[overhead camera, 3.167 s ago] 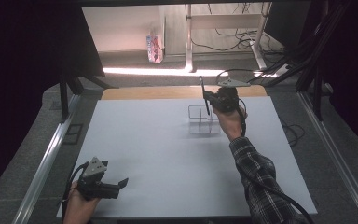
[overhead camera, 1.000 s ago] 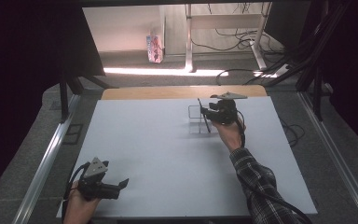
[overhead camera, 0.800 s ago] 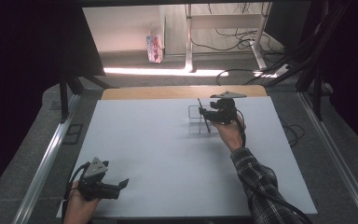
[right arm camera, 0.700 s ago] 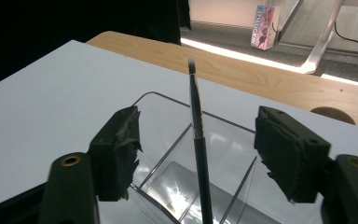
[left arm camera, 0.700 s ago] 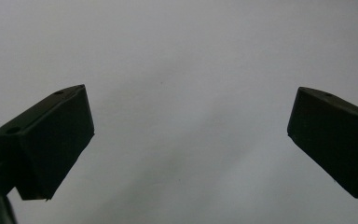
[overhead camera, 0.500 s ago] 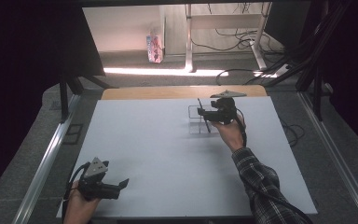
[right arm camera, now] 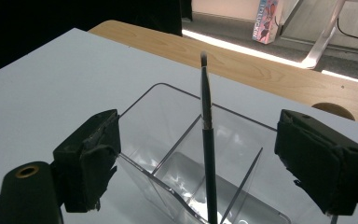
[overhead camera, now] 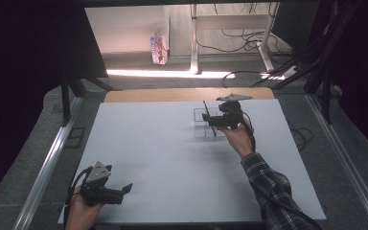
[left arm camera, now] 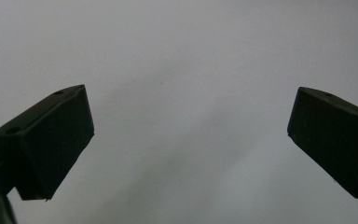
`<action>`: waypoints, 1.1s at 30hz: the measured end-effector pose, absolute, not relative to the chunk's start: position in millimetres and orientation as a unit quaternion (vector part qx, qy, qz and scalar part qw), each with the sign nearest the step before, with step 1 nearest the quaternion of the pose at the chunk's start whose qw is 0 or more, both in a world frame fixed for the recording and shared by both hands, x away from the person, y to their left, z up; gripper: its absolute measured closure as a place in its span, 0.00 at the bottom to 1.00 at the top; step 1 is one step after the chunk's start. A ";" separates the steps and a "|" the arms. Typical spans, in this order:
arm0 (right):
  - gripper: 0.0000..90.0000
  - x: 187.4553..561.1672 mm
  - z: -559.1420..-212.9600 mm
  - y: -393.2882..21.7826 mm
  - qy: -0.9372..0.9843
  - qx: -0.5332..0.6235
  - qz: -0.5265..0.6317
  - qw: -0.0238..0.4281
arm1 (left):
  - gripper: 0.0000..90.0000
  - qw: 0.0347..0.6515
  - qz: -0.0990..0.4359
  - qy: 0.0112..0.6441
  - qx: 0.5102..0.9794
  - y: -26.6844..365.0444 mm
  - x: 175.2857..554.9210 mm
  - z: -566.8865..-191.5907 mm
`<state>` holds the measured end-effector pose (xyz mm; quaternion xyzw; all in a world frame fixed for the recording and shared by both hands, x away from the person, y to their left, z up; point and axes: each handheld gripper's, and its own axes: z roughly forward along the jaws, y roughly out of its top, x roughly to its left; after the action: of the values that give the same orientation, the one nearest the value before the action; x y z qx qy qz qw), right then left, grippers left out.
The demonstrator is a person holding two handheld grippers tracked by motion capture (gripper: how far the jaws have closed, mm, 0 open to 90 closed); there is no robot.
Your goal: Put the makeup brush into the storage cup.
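Observation:
A clear plastic organizer (overhead camera: 202,125) with several compartments stands on the white table top (overhead camera: 172,153), at the far right. A thin dark brush (right arm camera: 207,140) stands upright in one compartment, bristles up; from above the brush (overhead camera: 206,111) leans slightly. My right gripper (right arm camera: 198,142) is level with the organizer. Its jaws have just been opening and now stand wide on either side of the brush, not touching it. In the high view the right gripper (overhead camera: 210,120) points left at the organizer. My left gripper (overhead camera: 124,190) rests near the front left edge, and the left gripper (left arm camera: 191,121) is open over bare white surface.
A strip of wooden table (overhead camera: 172,95) runs behind the white top, with a round hole (right arm camera: 331,110) in it. On the floor beyond are a pink carton (overhead camera: 158,49), desk legs (overhead camera: 194,43) and cables (overhead camera: 249,76). Metal rails (overhead camera: 48,167) flank the table.
The right hand came down from above the organizer with the brush, then stayed there. Its jaws opened, leaving the brush standing in the organizer. The left gripper has not moved.

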<state>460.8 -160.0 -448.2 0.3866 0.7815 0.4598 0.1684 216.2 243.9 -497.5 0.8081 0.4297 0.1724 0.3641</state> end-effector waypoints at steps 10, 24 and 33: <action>0.14 454.5 -445.3 -160.9 0.785 0.382 0.459 0.165 | 0.01 0.364 0.172 0.429 0.808 243.8 216.1 -497.4; 0.11 443.6 -444.4 -162.0 0.796 0.375 0.448 0.159 | 0.01 0.369 0.167 0.431 0.806 243.7 216.1 -497.5; 0.09 437.2 -444.2 -166.6 0.799 0.372 0.445 0.156 | 0.01 0.368 0.165 0.429 0.808 242.9 216.2 -497.9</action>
<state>437.2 -166.6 -444.2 0.3724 0.7992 0.4453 0.1559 216.2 242.9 -497.9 0.8083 0.4295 0.1646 0.3677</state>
